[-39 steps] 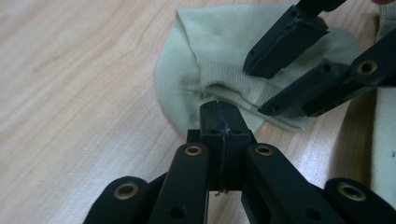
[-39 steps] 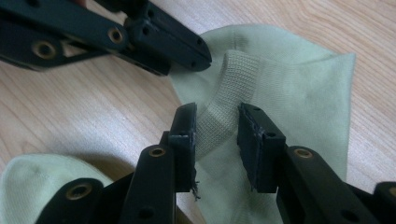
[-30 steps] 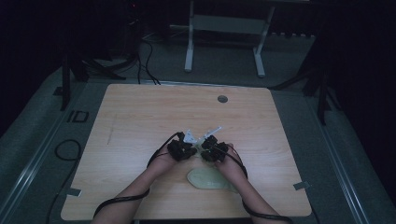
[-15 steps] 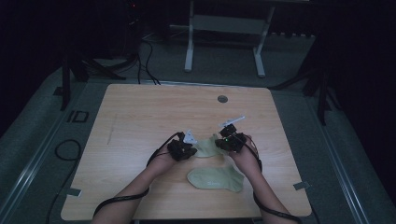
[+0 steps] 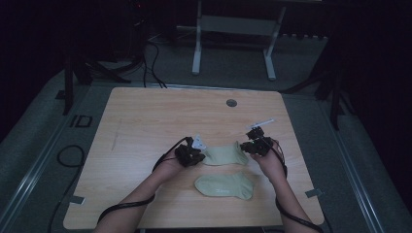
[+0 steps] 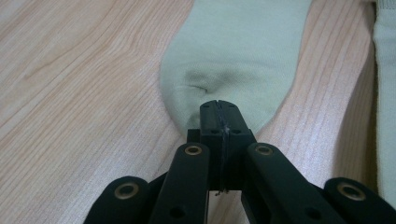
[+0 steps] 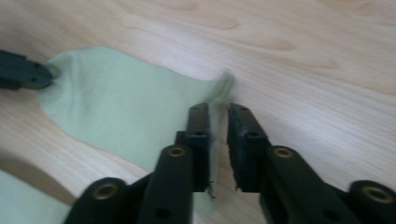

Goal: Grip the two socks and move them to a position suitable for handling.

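The bench (image 5: 145,121) carries two pale green socks, both in its near half and towards the right. The far sock (image 5: 224,155) is the one I am laying out, stretched flat between my two hands; the near sock (image 5: 224,186) already lies flat just beside it, closer to the near edge, apart from my jaws.

To finish this step well, I judge I should keep the toe pinned and let go of the cuff only once the fabric lies smooth, then lift that hand straight off so the cuff does not drag or fold back.

My left gripper (image 6: 219,116) has its jaws fully closed on the toe end of the far sock, the fabric puckering where they bite. My right gripper (image 7: 218,135) is at the cuff end, towards the right edge of the bench: its jaws have just been opening and now stand slightly apart, with the thin edge of the cuff between them, lying against the left jaw and no longer pinched.
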The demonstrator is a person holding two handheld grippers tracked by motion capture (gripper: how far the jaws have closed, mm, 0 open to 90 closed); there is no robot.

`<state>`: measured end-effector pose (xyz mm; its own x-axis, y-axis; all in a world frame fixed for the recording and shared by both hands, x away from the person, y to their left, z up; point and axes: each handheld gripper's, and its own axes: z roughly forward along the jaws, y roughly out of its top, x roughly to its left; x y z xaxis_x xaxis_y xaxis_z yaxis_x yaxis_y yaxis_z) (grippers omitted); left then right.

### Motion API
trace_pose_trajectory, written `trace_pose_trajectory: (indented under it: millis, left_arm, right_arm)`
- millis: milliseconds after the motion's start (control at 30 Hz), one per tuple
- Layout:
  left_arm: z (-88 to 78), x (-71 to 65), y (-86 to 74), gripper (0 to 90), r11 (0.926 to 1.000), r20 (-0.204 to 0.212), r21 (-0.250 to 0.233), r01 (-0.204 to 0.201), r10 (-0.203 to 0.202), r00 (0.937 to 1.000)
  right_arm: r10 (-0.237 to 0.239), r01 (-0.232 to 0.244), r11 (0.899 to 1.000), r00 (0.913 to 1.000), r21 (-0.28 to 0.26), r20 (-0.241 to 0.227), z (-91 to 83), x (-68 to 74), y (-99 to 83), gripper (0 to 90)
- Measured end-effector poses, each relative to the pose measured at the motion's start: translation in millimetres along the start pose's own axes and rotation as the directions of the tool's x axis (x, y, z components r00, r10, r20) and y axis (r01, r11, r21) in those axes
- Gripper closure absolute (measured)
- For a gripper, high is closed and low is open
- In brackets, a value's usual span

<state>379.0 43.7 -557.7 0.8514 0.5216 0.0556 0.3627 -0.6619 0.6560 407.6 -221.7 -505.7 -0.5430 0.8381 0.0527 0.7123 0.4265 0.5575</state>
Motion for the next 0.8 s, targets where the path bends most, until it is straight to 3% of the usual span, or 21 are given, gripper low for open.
trace_pose_trajectory:
  millis: [100, 233, 267, 433, 600, 633, 800]
  left_arm:
    - [0.2, -0.4, 0.1, 89.4, 1.0, 0.001, -0.002, 0.004, -0.004, 1.0]
    - [0.2, -0.1, -0.3, 89.4, 1.0, 0.001, -0.004, 0.006, -0.006, 1.0]
    - [0.2, -0.2, -0.4, 89.4, 1.0, 0.0, -0.005, 0.006, -0.006, 1.0]
    - [-0.1, 0.1, -0.5, 89.4, 1.0, 0.001, -0.002, 0.005, -0.005, 1.0]
    - [-0.4, 1.1, -0.6, 89.4, 1.0, 0.005, 0.001, 0.005, -0.005, 1.0]
    - [-0.5, 1.7, -0.1, 89.4, 1.0, -0.001, 0.007, 0.007, -0.007, 1.0]
    - [2.1, 9.3, 4.8, 89.3, 0.9996, -0.022, 0.026, 0.006, -0.005, 0.9997]
  right_arm:
    - [0.005, -0.005, 1.0, 0.9999, -0.023, 0.011, -7.0, -3.4, 2.2, 75.8]
    - [-0.018, 0.019, 0.999, 0.9998, -0.039, 0.012, -12.0, 1.0, 6.3, 84.4]
    - [-0.029, 0.029, 0.999, 0.9996, -0.029, -0.003, -7.3, 3.9, 5.6, 89.2]
    - [-0.023, 0.023, 1.0, 0.9995, 0.009, -0.019, 9.2, 6.0, -0.4, 89.6]
    - [-0.003, 0.002, 0.998, 0.9998, 0.064, 0.017, 26.2, -5.0, -10.6, 89.5]
    - [0.0, 0.0, 0.997, 1.0, 0.077, 0.006, 29.5, -8.4, -15.3, 89.5]
    - [0.005, -0.005, 0.998, 1.0, 0.066, 0.007, 27.0, -10.0, -20.2, 89.5]
